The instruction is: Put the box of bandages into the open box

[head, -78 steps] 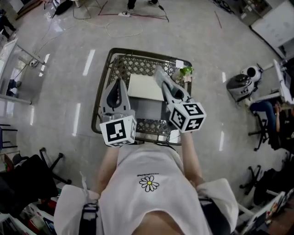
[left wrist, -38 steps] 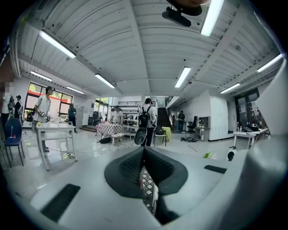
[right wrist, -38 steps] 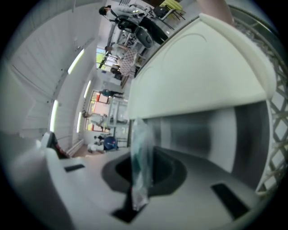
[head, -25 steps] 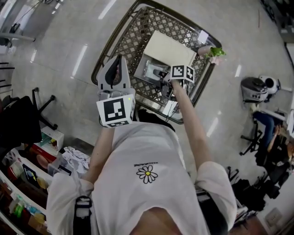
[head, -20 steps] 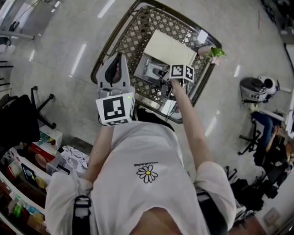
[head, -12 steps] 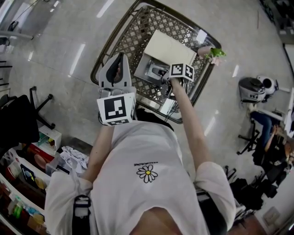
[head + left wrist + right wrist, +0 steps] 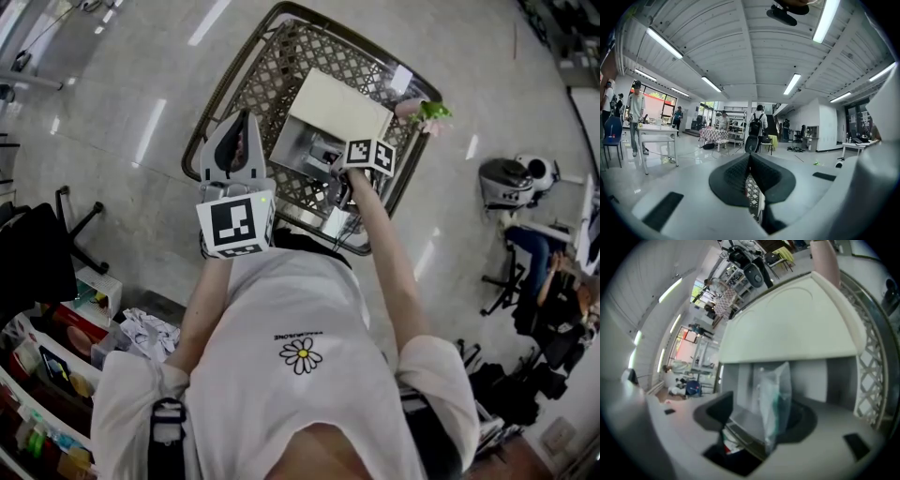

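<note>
Holding the open box (image 7: pixel 342 108) with its lid raised so things can go in, the cart (image 7: pixel 272 70) is the biggest thing here. The right claw (image 7: pixel 759 416) reaches down into this box and its jaws have just been opening. It is now released, and the box of bandages (image 7: pixel 774 394), in clear wrap, stands loose between them, apparently already inside. The left claw (image 7: pixel 750 161) is clenched on nothing and waits aside.

Right gripper (image 7: pixel 761 420) just opened its fingers (image 7: pixel 717 411) — box of bandages (image 7: pixel 774 390) freed.

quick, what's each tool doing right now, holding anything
Left tool: closed, empty.
Right tool: open, jaws just opening, clear-wrapped teal and white packet standing between them, not clamped.
</note>
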### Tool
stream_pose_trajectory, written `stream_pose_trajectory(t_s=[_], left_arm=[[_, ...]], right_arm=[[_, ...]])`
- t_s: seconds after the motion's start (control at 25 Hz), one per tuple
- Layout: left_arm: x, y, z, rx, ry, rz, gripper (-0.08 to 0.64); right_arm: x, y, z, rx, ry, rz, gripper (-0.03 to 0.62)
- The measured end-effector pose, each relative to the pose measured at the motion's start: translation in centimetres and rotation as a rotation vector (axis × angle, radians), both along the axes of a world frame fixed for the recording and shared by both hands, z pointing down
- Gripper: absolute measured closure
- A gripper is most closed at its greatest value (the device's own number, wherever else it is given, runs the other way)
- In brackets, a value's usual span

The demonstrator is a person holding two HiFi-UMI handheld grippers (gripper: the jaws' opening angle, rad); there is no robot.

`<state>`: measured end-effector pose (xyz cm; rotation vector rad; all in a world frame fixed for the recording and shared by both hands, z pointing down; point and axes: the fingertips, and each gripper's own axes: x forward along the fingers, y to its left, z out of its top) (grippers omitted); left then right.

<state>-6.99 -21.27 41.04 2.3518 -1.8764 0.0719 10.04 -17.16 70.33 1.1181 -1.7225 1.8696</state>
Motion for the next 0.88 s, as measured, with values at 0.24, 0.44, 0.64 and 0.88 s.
stream_pose_trajectory(t_s=[0.24,0.44,0.64,0.88], left_arm=[[0.5,0.2,-0.5,0.016,0.012,0.020,0.535],[0.4,0.3,-0.6,0.020,0.017,0.026,0.535],[0.0,0.5,-0.9,0.028,0.026,0.018,0.535],[0.1,0.7,-1.3,0.028,0.050,0.021,0.535]], right_arm=[[1.2,0.4,-0.4,-0.007,0.061,0.037,0.310],[0.8,1.0,-0.2,-0.039,0.046,0.020,0.310],[-0.1,0.6,-0.9,-0.034,0.051,0.018,0.301],[3.1,1.5,0.4,-0.079,0.285,-0.014,0.293]])
